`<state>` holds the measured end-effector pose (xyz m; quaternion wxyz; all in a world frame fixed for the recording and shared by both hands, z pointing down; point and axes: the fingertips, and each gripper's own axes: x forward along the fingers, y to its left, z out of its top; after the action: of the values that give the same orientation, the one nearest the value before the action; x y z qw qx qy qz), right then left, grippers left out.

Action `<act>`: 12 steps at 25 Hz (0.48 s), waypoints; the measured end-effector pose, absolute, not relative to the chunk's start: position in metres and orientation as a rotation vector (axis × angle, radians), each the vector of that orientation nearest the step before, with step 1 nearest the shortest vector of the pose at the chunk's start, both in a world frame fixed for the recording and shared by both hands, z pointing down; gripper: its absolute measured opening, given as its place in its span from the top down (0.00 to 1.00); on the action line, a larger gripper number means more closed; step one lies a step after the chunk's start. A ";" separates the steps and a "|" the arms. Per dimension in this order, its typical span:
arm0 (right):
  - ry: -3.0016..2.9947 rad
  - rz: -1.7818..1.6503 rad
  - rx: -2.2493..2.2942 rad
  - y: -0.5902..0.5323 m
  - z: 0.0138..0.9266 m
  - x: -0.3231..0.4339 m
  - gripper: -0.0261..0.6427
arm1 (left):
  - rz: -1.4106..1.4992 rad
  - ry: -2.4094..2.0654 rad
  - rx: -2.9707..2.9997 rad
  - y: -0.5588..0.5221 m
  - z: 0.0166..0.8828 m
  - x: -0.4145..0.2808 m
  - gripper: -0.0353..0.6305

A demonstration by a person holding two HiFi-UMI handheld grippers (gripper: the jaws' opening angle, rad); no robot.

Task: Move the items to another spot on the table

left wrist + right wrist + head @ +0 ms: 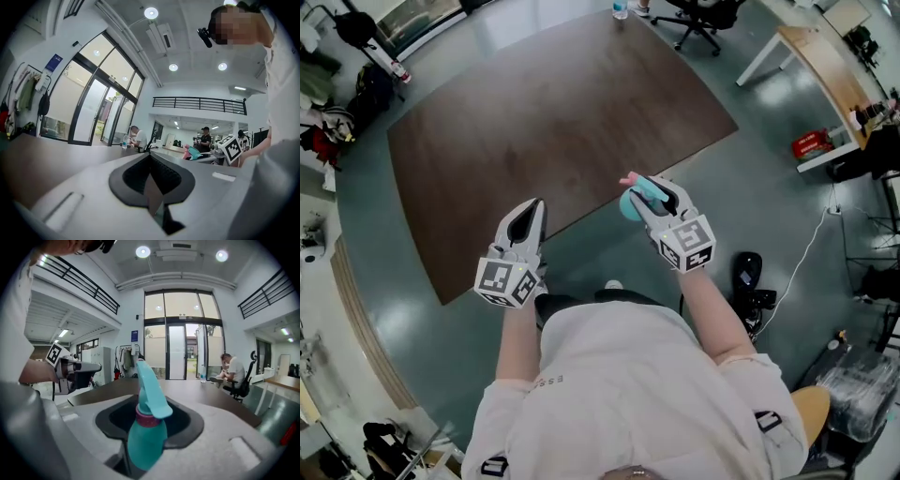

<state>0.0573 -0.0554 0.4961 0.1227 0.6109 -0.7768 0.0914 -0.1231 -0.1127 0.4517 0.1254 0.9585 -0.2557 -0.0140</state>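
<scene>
Teal plastic front and centre: the spray bottle (145, 437) sits upright in the right gripper (654, 195). Its dark fingers (187, 423) are closed about halfway, clamped on the rounded body just under the pink collar. It's a low grip on the fat part of the bottle, which leaves the trigger head free and sticking up above the fingers, so nothing gets squeezed by accident. From the head view the bottle hangs in the air at the near edge of the dark wood desk (544, 141), not resting on anything, carried in front of the person's body.

Over on the other side, the left gripper (528, 217) is empty. Its fingers (173, 180) are pressed together with nothing between them, pointing out level over the near edge of the desk. My read is that it's only along for balance, or waiting for its own item.

The desk top is almost bare. The one thing on it is a small water bottle (620, 9) far off at the opposite end, well apart from both grippers.

This looks like the carry step, with the bottle lifted and a new spot to be chosen. The next move calls for setting it down flat on its base, because it's tall and top-heavy and a tilted release could tip it.
</scene>
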 end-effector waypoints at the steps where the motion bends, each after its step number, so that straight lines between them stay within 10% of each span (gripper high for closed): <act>1: -2.253 0.274 1.806 -0.047 0.495 0.074 0.73 | -0.042 -0.738 2.796 -0.110 0.450 -0.109 0.92; 12: -2.019 0.315 2.125 0.030 0.505 0.209 0.73 | 0.034 -0.444 2.825 -0.086 0.467 0.036 0.92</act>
<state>0.2094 0.0300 0.5045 0.0967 0.7174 -0.6816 0.1065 0.0362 -0.0859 0.4666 0.1402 0.9780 -0.1537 0.0117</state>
